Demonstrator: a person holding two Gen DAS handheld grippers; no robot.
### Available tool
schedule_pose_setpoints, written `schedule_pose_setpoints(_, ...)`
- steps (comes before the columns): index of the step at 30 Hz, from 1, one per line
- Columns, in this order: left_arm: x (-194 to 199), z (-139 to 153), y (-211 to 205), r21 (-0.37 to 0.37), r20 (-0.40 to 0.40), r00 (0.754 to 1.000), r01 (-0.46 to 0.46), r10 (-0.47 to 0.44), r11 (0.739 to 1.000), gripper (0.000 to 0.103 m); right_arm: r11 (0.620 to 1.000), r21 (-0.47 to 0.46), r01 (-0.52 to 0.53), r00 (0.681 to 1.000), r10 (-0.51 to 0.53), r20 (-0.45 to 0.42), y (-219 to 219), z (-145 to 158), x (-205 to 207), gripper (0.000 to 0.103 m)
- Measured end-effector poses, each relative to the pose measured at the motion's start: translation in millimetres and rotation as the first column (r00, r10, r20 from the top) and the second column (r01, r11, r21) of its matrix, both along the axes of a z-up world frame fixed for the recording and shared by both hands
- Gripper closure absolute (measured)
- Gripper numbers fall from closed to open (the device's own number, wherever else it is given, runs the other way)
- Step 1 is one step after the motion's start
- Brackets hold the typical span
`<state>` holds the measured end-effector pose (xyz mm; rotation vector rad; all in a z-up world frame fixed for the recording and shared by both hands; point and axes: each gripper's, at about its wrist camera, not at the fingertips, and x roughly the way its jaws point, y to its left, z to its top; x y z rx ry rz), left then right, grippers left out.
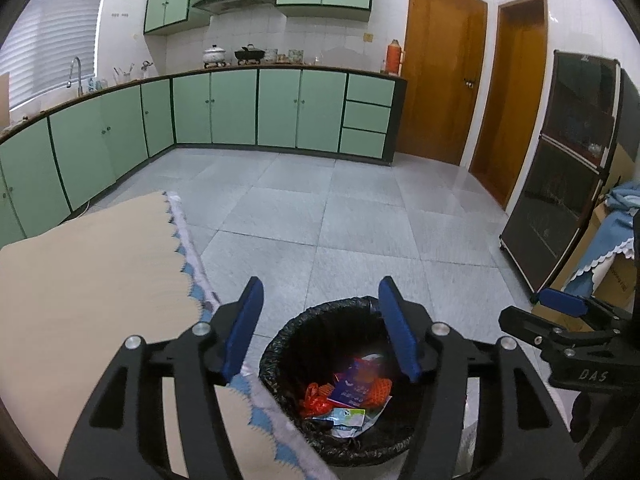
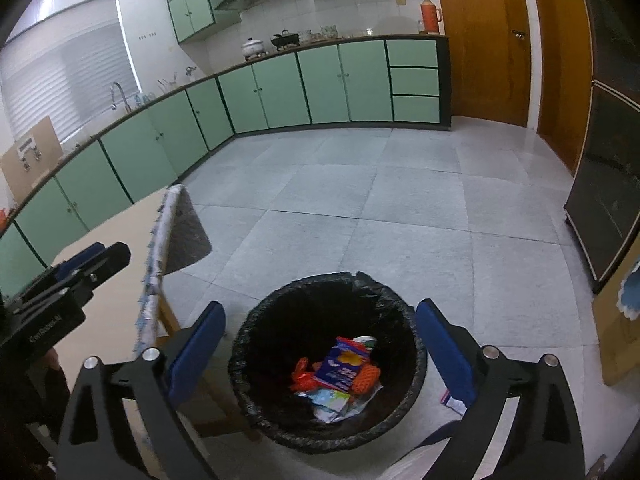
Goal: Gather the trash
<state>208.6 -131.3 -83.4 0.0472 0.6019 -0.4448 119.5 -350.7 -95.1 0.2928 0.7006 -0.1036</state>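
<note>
Here, the left gripper (image 1: 322,330) and right gripper (image 2: 320,354) hover above the trash bin (image 2: 404,316). Both jaws stand wide and empty. Wrappers (image 2: 340,372) lie inside the bin.

**Even, cool kitchen light under heavy fisheye bend**

Soft daylight is coming through the blinds (image 1: 52,40) at the left, and both views are looking fairly bright and bluish. The floor (image 1: 360,216) is giving off a pale sheen near the wooden doors (image 1: 440,72). Straight cabinet lines are bowing strongly, and black vignetting is closing in at the corners. Inside the dark bin (image 2: 328,360) the wrappers are showing slightly smeared, possibly from motion. A shadow is falling under the tabletop (image 2: 120,232) edge.
</note>
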Motion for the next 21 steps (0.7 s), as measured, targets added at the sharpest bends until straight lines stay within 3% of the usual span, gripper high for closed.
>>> schedule_pose_setpoints(9,-37,26,33,-0.02,0.028,1.0,-0.009,0.01,1.0,0.024,0.999,0.033,-0.021,0.998,0.019,0.059,26,38,-39,0.006)
schedule_pose_setpoints(21,-96,43,55,-0.006,0.06,0.998,0.004,-0.004,1.0,0.014,0.996,-0.067,-0.064,0.988,0.072,0.137,66,72,-89,0.006)
